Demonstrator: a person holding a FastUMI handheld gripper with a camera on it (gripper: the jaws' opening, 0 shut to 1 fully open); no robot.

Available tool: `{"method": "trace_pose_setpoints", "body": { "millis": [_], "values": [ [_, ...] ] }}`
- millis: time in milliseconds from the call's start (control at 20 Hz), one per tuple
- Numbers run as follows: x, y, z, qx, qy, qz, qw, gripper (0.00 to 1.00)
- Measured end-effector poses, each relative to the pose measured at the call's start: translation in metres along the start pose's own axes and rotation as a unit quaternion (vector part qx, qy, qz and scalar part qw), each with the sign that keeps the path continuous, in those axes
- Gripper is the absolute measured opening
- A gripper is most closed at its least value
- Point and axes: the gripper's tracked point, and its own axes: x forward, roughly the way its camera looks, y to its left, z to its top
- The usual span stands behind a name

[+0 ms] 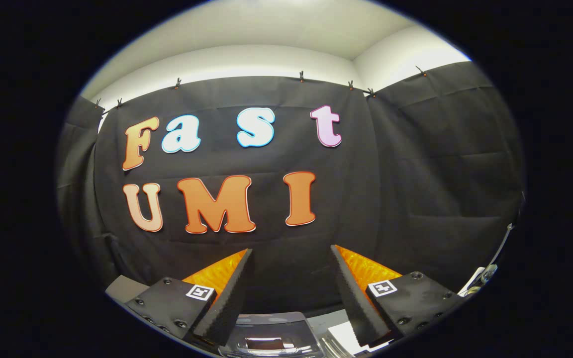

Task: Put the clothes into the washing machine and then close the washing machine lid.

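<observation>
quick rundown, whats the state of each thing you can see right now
gripper: open, fingers spread wide, nothing between them, aimed at the wall
clear lid: just below the fingers, cannot tell if open or shut
black cloth wall: hanging, clipped along its top edge

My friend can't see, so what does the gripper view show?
The gripper is held up with its jaws wide open and nothing between them, facing the booth's black cloth wall. Below the jaws sits a clear plastic lid.
</observation>
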Motion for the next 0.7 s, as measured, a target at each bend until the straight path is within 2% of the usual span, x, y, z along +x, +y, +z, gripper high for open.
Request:
{"method": "trace_pose_setpoints", "body": {
  "millis": [150,350,700],
  "values": [
    [-0.009,0.007,0.017,0.001,-0.009,0.004,1.0,0.97],
    [-0.012,0.036,0.032,0.006,-0.018,0.042,0.999,0.97],
    [-0.003,0.045,0.039,0.009,-0.006,0.089,0.996,0.97]
  ]
}}
